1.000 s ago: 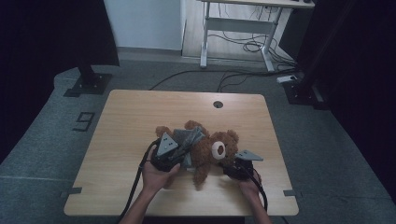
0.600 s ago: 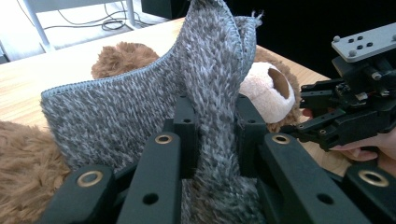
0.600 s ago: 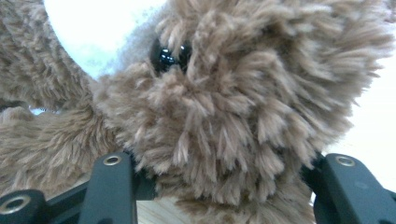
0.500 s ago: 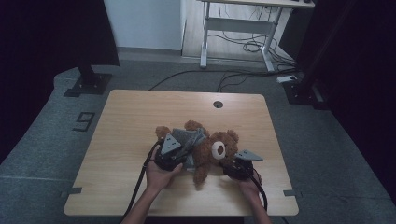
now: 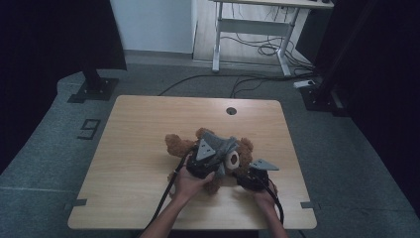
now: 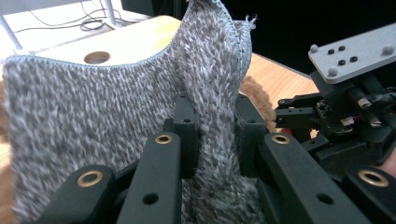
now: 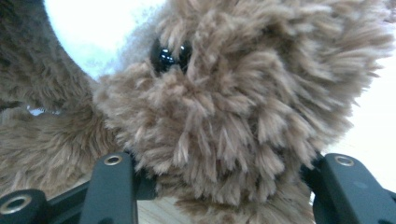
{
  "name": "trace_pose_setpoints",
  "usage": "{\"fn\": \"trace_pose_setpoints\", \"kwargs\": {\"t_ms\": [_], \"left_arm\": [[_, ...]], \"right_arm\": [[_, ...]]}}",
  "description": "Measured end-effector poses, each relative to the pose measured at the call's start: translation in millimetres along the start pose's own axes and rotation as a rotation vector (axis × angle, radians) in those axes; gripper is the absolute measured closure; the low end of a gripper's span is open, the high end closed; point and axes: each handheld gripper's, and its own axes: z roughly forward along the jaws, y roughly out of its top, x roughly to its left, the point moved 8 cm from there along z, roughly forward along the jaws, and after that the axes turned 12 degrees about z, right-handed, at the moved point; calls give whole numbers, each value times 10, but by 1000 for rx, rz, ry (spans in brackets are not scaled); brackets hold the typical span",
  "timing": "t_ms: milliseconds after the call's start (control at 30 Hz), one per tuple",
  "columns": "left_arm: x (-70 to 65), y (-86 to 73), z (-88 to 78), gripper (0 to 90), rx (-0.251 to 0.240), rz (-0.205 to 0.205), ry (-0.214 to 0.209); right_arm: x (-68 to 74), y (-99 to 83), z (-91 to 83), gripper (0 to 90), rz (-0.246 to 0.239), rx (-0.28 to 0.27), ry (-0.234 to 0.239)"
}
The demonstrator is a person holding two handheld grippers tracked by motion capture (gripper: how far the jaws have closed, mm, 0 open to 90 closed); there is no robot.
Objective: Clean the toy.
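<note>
The teddy bear [image 5: 233, 156] is lying on the table [image 5: 148, 129], between the two tongs. The left gripper [image 6: 212, 116] is pinching a fold of the grey knitted garment [image 6: 93, 126], which is sitting on the bear's body just in front of it. The right gripper [image 7: 224, 186] is clenching the bear's furry head between its jaws. The risk is in the thin fold: if the left gripper is pulling too hard, the knit may be slipping out or stretching. The head is soft too, so it may be squeezing out of the right gripper, and the bear would be dragging along.
</note>
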Motion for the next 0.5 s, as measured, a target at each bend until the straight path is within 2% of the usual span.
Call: {"fn": "trace_pose_setpoints", "kwargs": {"t_ms": [33,133,167,200,233,300,500], "left_arm": [[-37,-42,86,748,19,6,-5],[-51,-128,161,748,41,12,2],[-30,-218,183,750,45,-10,6],[-30,-218,183,751,45,-10,6],[4,-282,168,753,39,-30,7],[38,-330,125,756,27,-44,9],[106,-382,-34,759,16,-35,38]], "right_arm": [[0,0,-1,449,-1,0,0],[-1,1,-1,454,-2,2,2],[-6,-1,-1,459,-2,4,4],[-6,-1,-1,459,-2,4,4],[-8,-1,-1,463,-3,3,6],[-5,0,1,465,-10,2,8],[-12,-1,0,467,-14,5,14]]}}
